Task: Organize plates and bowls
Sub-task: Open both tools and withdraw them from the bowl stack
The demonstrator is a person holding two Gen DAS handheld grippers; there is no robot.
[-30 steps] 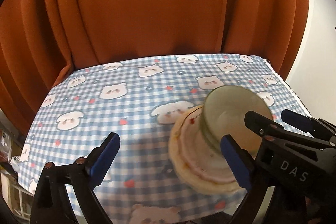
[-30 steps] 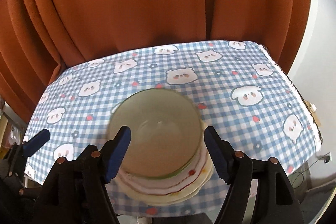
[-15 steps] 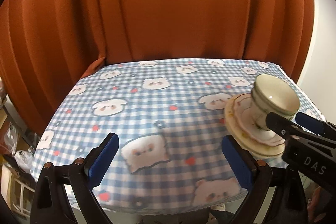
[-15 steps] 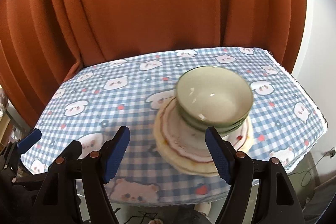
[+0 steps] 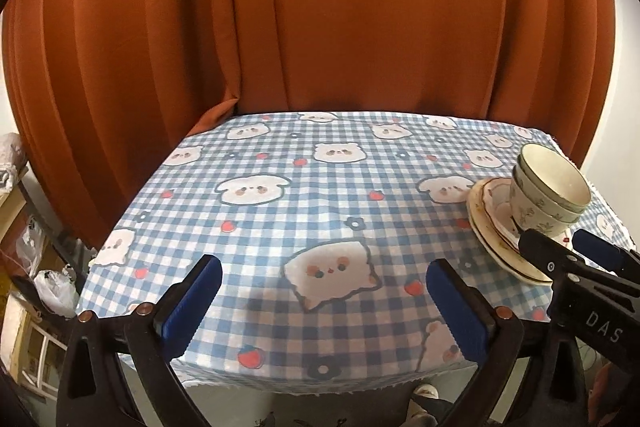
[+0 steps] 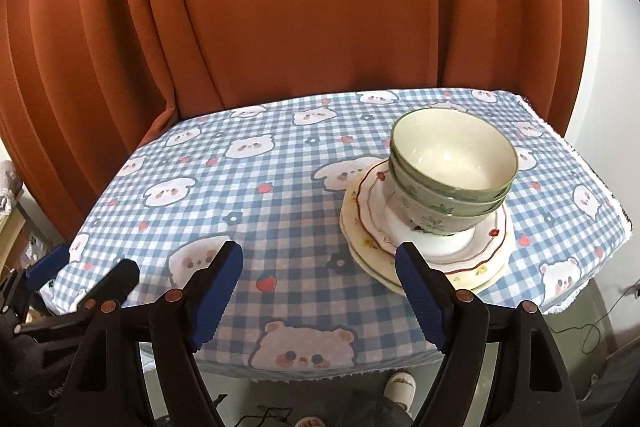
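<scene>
Three nested green bowls (image 6: 452,163) stand on a small stack of plates (image 6: 372,211) at the right of the table with the blue checked bear cloth (image 6: 240,195). My right gripper (image 6: 318,267) hovers near the front edge, left of and in front of the stack. Its jaws are opening, with only cloth showing between them. My left gripper (image 5: 324,279) is open over the middle front of the cloth and holds nothing. From there the bowls (image 5: 548,187) and plates (image 5: 492,223) sit far right, partly behind the right gripper (image 5: 560,243).
An orange curtain (image 6: 320,7) hangs close behind the table. A white wall (image 6: 600,67) runs along the right. Bags and a shelf (image 5: 48,287) stand low on the left. A slippered foot (image 6: 400,383) shows under the front edge, and the left gripper (image 6: 86,267) is at far left.
Both grippers have drawn back from the stack toward the table's front. The bowls, earlier framed by the right jaws, now stand apart on the plates, and the stack has slid rightward in both views.
</scene>
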